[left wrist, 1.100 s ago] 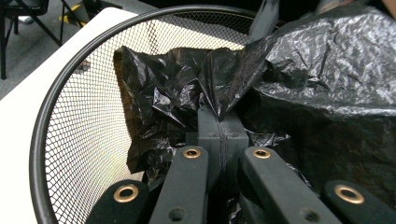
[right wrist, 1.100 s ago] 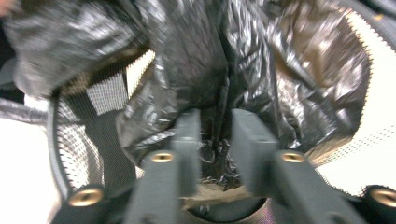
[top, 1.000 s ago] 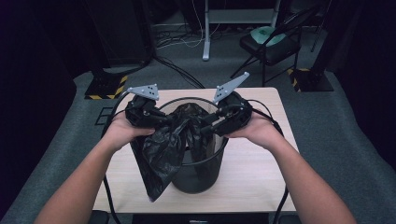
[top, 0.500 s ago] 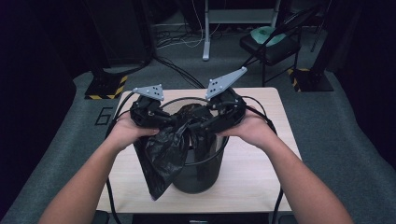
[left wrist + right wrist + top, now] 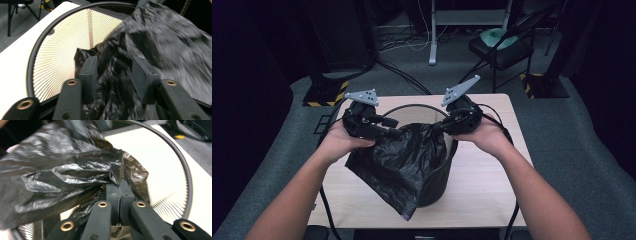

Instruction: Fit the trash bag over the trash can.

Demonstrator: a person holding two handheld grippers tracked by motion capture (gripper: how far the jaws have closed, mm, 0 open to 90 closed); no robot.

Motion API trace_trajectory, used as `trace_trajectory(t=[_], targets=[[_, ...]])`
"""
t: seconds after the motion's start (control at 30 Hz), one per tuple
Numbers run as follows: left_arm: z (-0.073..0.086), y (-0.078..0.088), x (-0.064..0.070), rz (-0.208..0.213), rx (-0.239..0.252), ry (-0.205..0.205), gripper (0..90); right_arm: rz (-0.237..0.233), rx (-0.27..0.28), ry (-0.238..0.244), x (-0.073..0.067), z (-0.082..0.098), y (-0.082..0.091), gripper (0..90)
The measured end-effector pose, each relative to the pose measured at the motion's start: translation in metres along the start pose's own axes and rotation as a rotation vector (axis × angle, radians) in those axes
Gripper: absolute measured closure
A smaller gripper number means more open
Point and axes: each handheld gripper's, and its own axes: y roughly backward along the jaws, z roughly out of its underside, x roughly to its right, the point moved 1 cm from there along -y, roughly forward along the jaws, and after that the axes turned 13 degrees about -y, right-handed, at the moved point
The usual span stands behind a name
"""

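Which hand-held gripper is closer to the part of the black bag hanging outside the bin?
Left. The left hand-held gripper sits right above the bag's hanging part, jaws just opened around the plastic. The right hand-held gripper pinches the bag's edge across the bin.

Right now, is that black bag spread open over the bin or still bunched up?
Bunched up. The black bag hangs crumpled, half over the mesh bin's rim, not stretched around it.

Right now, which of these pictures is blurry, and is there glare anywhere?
Left gripper view: the black bag is smeared by motion blur, while the bin rim stays fairly sharp. Right gripper view: crisp by the jaws, with shiny highlights on the bag's creases, blurred at top. High view: dim surroundings, evenly lit table.
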Motion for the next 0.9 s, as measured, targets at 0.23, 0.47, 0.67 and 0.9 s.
trace_trajectory(t=[0.23, 0.47, 0.67, 0.9], targets=[[0.020, 0.015, -0.002, -0.043, 0.008, 0.043, 44.8, 0.076, -0.035, -0.076, 0.023, 0.009, 0.000, 87.0], [0.031, 0.028, 0.001, -0.057, 0.018, 0.049, 44.3, 0.111, 0.021, -0.086, 0.024, 0.007, 0.013, 56.1], [0.035, 0.029, 0.006, -0.044, 0.028, 0.048, 44.1, 0.098, 0.042, -0.025, -0.002, -0.002, 0.027, 51.4], [0.040, 0.020, 0.012, -0.004, 0.012, 0.031, 45.7, 0.093, 0.020, 0.002, -0.012, -0.003, 0.025, 50.9]])
